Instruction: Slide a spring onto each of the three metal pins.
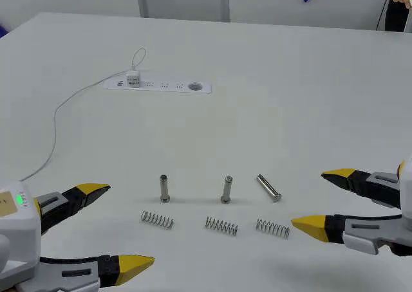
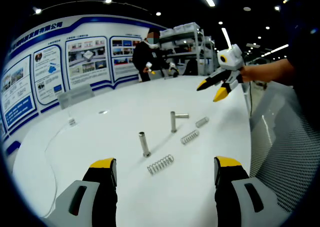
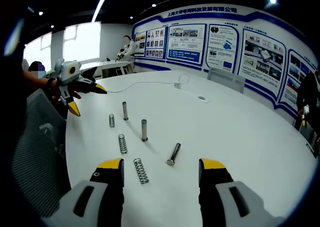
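Left tongs (image 1: 129, 224) sat closest to the lens in the head view, jaws spread wide, nothing held. Right tongs (image 1: 309, 199) faced them from the other side, jaws also wide apart and empty. Both were above the white desk (image 1: 290, 99), well apart, with the parts laid out between them.

The three pins made one row and the three springs a second row just beside it. Every spring lay loose and flat, none on a pin.
- First pin (image 1: 164, 188) stood upright, nearest the left tongs, with first spring (image 1: 157, 219) by its base.
- Middle pin (image 1: 226, 189) stood upright about midway between the two tongs, with middle spring (image 1: 221, 226) beside it.
- Third pin (image 1: 268, 188) lay on its side, nearest the right tongs. Third spring (image 1: 273, 228) lay next to it, just short of the lower right jaw tip and not touching.

In the left gripper view, the left tongs (image 2: 165, 163) gaped open. First spring (image 2: 160, 164) was straight ahead of the jaws, first pin (image 2: 144, 144) just past it, and the right tongs (image 2: 207, 94) beyond the far end of the row.

In the right gripper view, the right tongs (image 3: 161, 163) were open. Third spring (image 3: 141, 170) and third pin (image 3: 174, 153) lay just ahead of the jaws, and the left tongs (image 3: 91, 103) were past the row's far end.

A power strip (image 1: 158, 85) with a white cable (image 1: 55, 121) lay well beyond both tongs.
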Demonstrator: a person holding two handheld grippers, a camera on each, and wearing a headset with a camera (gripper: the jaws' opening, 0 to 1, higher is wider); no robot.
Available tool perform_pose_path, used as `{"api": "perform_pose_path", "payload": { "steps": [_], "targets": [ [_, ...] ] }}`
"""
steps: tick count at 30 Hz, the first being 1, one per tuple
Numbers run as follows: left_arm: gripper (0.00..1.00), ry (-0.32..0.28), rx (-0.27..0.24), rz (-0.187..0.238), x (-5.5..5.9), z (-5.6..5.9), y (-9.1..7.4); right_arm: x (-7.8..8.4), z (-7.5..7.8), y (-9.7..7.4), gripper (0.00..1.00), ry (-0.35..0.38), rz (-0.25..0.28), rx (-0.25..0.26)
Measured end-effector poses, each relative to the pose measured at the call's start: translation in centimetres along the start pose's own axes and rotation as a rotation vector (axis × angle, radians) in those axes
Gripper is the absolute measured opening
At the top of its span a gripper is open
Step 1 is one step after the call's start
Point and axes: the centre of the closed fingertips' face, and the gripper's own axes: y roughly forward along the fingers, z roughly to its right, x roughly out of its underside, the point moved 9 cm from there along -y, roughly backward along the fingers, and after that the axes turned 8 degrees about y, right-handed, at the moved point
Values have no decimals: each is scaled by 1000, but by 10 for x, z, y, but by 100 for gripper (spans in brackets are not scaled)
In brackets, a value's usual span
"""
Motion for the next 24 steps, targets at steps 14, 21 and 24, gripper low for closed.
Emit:
{"api": "perform_pose_path", "payload": {
  "steps": [14,21,24],
  "targets": [
    [81,-6,-11,6,0,1,-2,-11,13,27,52,-10,-51,18],
    [80,-7,-8,2,0,2,-1,-17,19,42,49,5,-78,24],
    [80,-7,-7,5,-1,2,0,-17,20,49,46,6,-104,26]
  ]
}}
